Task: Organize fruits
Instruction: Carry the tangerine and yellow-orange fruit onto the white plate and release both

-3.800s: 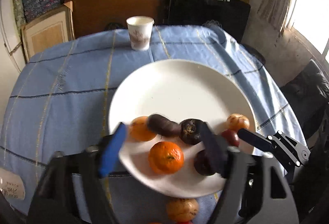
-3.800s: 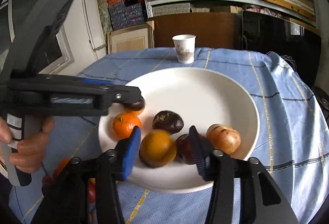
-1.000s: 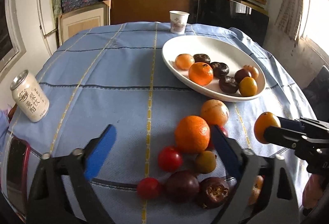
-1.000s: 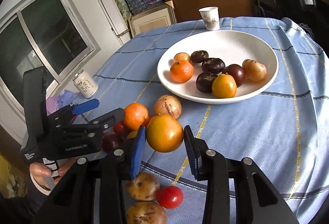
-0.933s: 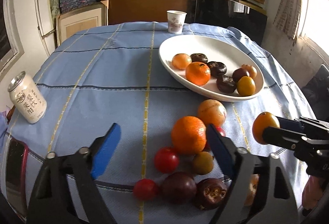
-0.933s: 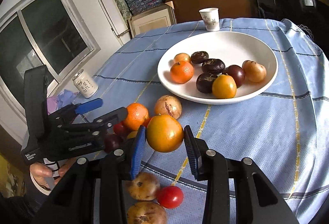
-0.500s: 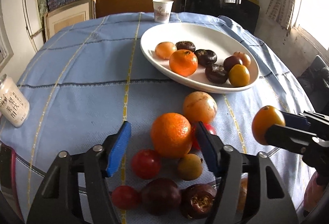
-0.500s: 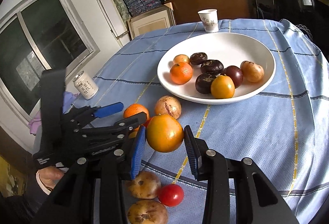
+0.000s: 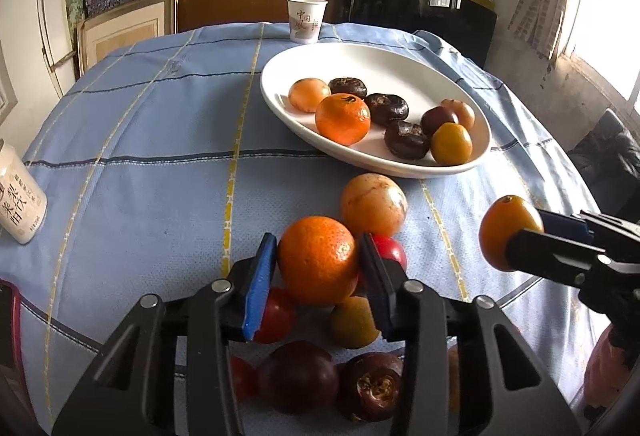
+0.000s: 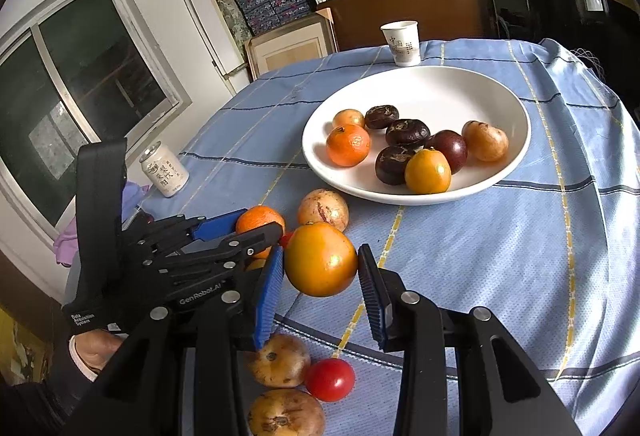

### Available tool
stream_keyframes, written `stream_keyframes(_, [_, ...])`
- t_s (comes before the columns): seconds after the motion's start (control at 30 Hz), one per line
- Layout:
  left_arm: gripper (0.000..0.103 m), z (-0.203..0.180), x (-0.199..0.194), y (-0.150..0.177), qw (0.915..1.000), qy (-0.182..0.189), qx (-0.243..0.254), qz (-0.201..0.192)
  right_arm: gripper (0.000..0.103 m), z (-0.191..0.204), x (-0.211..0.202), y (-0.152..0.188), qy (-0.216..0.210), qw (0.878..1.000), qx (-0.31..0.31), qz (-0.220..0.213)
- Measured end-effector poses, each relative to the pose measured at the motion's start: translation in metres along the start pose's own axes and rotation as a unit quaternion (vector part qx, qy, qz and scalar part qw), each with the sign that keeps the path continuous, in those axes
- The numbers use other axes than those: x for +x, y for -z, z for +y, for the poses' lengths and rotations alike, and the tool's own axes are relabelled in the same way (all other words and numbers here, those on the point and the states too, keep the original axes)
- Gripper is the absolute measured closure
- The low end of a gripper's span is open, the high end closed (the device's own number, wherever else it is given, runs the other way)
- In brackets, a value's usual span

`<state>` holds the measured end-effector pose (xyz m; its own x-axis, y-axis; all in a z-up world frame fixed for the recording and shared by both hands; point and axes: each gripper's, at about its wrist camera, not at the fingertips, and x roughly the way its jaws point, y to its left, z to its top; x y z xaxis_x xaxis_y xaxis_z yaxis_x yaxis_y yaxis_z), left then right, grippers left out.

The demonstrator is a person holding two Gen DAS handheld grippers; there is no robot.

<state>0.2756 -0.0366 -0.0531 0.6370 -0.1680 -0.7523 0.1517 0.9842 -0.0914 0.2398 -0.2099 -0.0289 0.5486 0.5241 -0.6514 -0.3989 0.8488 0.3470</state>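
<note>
A white plate [image 9: 404, 59] holds several fruits: oranges, dark brown fruits and tan ones; it also shows in the right wrist view [image 10: 500, 83]. My left gripper [image 9: 318, 268] is shut on a large orange [image 9: 318, 260] in the loose pile near the table's front edge. My right gripper [image 10: 320, 276] is shut on a yellow-orange fruit [image 10: 320, 260] and holds it above the cloth; this fruit also shows in the left wrist view [image 9: 508, 232]. The left gripper's fingers [image 10: 240, 232] reach the orange [image 10: 256, 218] left of it.
Loose fruits lie around the orange: a tan one [image 9: 374, 203], red tomatoes [image 9: 276, 316], dark purple ones [image 9: 298, 376]. A paper cup [image 9: 306, 20] stands behind the plate. A drink can [image 10: 164, 167] stands at the left. Blue cloth [image 9: 140, 139] covers the round table.
My left gripper has moved forward over the pile and closed its fingers on the large orange. My right gripper holds its fruit in almost the same place.
</note>
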Motion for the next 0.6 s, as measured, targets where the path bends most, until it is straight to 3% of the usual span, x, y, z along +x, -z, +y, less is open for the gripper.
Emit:
stream_keyframes(0.2, [0.062, 0.006, -0.019, 0.000, 0.9993, 0.001, -0.016, -0.032, 0.065, -0.003, -0.003, -0.001, 0.003, 1.000, 0.003, -0.009])
stream_keyframes(0.3, [0.062, 0.009, -0.033, -0.007, 0.9975, 0.021, -0.030, -0.060, 0.065, -0.005, -0.006, -0.006, 0.016, 0.999, -0.002, -0.028])
stream_keyframes(0.47, [0.062, 0.000, -0.035, -0.038, 0.9960, 0.026, -0.023, -0.082, 0.065, -0.015, -0.016, -0.022, 0.075, 0.989, -0.017, -0.123])
stream_keyframes(0.6, [0.062, -0.011, -0.014, -0.073, 0.9956, 0.052, -0.025, -0.073, 0.065, -0.042, -0.005, -0.040, 0.103, 0.985, 0.011, -0.138])
